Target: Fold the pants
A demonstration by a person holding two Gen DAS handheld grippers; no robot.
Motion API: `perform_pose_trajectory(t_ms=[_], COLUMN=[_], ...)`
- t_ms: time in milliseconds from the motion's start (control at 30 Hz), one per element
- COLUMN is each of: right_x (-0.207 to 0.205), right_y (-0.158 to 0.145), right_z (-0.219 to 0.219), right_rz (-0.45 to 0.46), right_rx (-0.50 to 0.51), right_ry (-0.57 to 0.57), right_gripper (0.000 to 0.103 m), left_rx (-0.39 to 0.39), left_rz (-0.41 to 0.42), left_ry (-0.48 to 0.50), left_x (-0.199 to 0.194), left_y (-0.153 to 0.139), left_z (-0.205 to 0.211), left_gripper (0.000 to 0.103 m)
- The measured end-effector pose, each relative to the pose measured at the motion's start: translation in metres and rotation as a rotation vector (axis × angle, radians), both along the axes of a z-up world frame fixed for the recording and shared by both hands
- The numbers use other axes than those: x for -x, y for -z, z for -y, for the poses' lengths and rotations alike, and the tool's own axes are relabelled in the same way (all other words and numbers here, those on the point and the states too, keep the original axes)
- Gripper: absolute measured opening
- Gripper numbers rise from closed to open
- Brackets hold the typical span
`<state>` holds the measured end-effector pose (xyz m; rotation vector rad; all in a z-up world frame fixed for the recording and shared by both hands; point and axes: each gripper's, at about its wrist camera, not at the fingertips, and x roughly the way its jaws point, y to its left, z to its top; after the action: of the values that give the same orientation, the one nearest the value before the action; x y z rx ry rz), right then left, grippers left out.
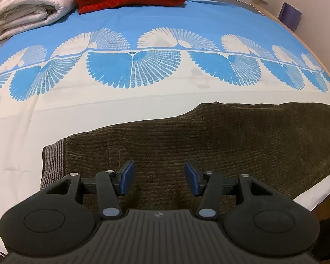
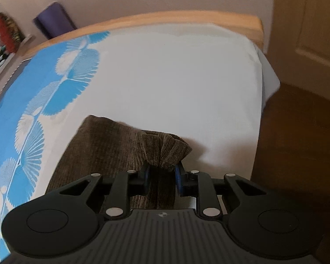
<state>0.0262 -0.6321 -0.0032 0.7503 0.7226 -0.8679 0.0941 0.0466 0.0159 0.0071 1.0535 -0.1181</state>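
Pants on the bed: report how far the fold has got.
Done: the brown pants lie flat on the bedsheet, apparently leg over leg. In hand: the right gripper pinches bunched fabric at one end; the left gripper hovers open near the waistband. Left: folding lengthwise.

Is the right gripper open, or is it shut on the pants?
Shut: the right gripper pinches a bunched fold of the brown pants between its blue pads.
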Motion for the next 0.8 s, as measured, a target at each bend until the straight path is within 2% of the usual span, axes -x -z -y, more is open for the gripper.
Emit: perform_pose_trajectory(t_ms=[167, 300, 467, 633, 733, 800], right_x=[-0.012, -0.019, -0.022, -0.009, 0.006, 0.013], right_y=[-0.031, -0.06, -0.1, -0.116, -0.099, -0.072], right_z=[-0.035, -0.076, -0.158, -0.294, -0.374, -0.425], right_rz=[0.023, 0.087, 0.199, 0.333, 0.364, 0.322], right_rx=[0.161, 0.265, 0.431, 0.639, 0.673, 0.657], right_ry=[-0.145, -0.255, -0.455, -0.825, -1.086, -1.3], right_gripper=[0.02, 0.019, 0.018, 0.018, 0.018, 0.019], left_rx=[0.005, 0.017, 0.031, 0.038, 0.034, 0.037], left_rz=[0.014, 0.025, 0.038, 0.039, 0.031, 0.029], left_ry=[-0.002, 0.004, -0.006, -0.029, -0.047, -0.06], left_x=[0.002, 0.004, 0.005, 0.005, 0.004, 0.004], left_y=[-0.004, -0.009, -0.013, -0.014, -0.012, -0.012], left_z=[-0.001, -0.003, -0.007, -0.016, -0.024, -0.03], left_gripper=[0.056, 0.056, 0.056, 0.056, 0.056, 0.056])
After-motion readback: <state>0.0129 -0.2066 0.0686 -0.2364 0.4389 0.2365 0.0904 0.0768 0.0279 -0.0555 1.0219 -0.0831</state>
